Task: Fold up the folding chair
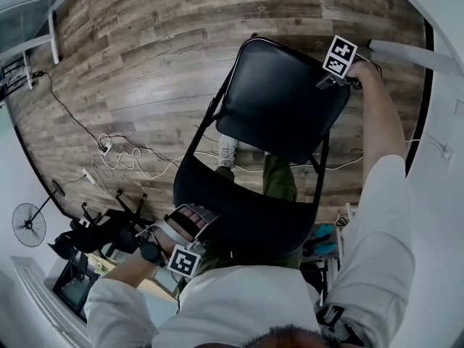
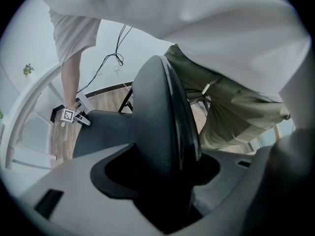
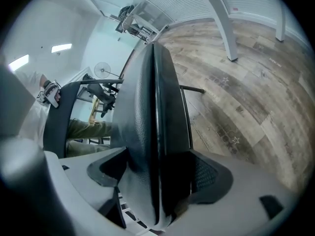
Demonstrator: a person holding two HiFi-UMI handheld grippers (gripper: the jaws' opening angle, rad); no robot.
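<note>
A black folding chair stands open on the wooden floor. Its backrest [image 1: 279, 100] is tilted up and its seat [image 1: 246, 209] lies close to my body. My left gripper [image 1: 194, 222] sits at the seat's near left edge. In the left gripper view, the seat edge [image 2: 157, 112] fills the gap of that gripper [image 2: 165, 181], and both pads rest on it. My right gripper [image 1: 341, 80] holds the backrest's top right corner. In the right gripper view, the backrest rim [image 3: 147, 107] is clamped in that gripper [image 3: 157, 181].
White cables [image 1: 116, 158] and a power strip trail over the floor at left. A floor fan [image 1: 29, 223] and an office chair base [image 1: 109, 223] stand lower left. A white table leg [image 3: 221, 23] rises beyond the chair. My shoe [image 1: 228, 151] is under the seat.
</note>
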